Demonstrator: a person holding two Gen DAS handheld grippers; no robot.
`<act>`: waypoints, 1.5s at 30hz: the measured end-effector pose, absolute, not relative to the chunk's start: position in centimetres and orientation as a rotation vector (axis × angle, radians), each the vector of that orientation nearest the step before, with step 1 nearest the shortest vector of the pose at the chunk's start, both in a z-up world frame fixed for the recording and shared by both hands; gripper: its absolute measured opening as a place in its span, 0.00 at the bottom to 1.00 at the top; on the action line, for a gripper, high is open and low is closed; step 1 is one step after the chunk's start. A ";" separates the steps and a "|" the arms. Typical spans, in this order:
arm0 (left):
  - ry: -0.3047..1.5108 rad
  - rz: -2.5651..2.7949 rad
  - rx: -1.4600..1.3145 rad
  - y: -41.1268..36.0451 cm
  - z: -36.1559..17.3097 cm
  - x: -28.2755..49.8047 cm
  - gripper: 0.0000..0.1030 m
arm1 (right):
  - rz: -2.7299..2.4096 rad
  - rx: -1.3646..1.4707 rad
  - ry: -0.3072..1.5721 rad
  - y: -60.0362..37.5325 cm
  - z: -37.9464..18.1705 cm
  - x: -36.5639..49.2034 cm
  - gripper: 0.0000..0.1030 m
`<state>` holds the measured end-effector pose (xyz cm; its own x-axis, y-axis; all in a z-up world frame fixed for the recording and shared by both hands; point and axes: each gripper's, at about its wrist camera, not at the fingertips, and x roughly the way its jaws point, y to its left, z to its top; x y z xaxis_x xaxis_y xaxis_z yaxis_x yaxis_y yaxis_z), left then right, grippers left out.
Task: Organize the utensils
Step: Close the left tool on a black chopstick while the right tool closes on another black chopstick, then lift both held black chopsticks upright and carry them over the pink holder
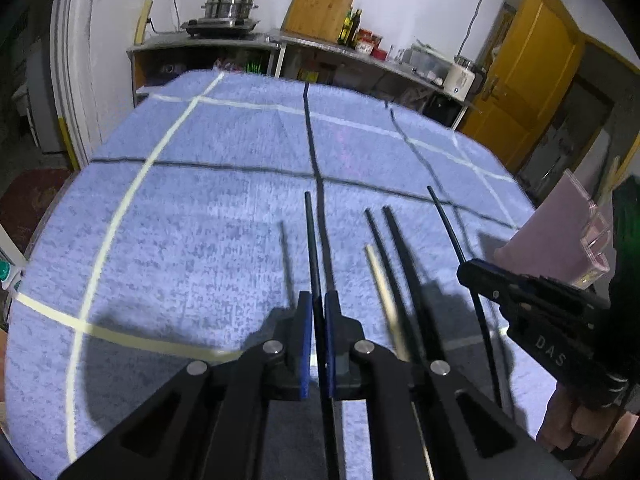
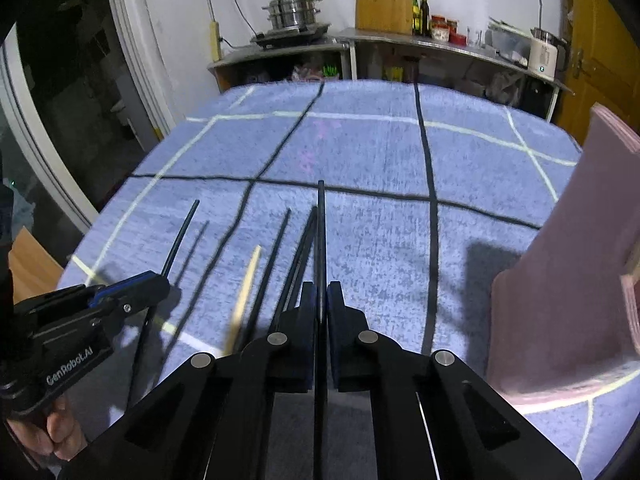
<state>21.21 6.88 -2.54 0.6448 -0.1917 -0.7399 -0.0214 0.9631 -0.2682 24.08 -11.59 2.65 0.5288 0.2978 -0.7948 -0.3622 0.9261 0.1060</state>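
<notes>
Each hand-held gripper was clamped on one black chopstick, and each stick pointed forward and away past the fingertips. In the left wrist view, the left hand-held gripper pinched its black chopstick between blue pads. To its right, the right hand-held gripper held a second black chopstick with its far tip above the cloth. Between the two grippers, two more black chopsticks and one pale wooden chopstick lay side by side on the blue checked towel covering the tabletop.

Just right of the right gripper stood a pink holder with a clear rim; what was inside it could not be seen.

The step in hand appeared to be lifting: both sticks gripped, neither yet stowed. If the pink holder is where the sticks go, the next move would call for carrying each stick rightward to it, tipping it upright over the opening, and loosening the pads only once the lower end was inside. The thin sticks could pivot in the pads.
</notes>
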 end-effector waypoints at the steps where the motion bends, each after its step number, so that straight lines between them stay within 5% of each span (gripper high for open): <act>1: 0.857 -0.102 -0.266 6.9 -2.0 21.0 0.06 | 0.400 -0.072 0.920 -11.7 3.3 23.7 0.05; 25: 0.641 -0.243 -0.243 5.4 10.1 15.3 0.06 | 0.415 0.034 0.674 -17.4 14.5 16.8 0.05; 45: 0.685 -0.455 -0.206 -3.3 11.1 15.9 0.06 | 0.281 0.117 0.638 -25.2 16.7 13.5 0.05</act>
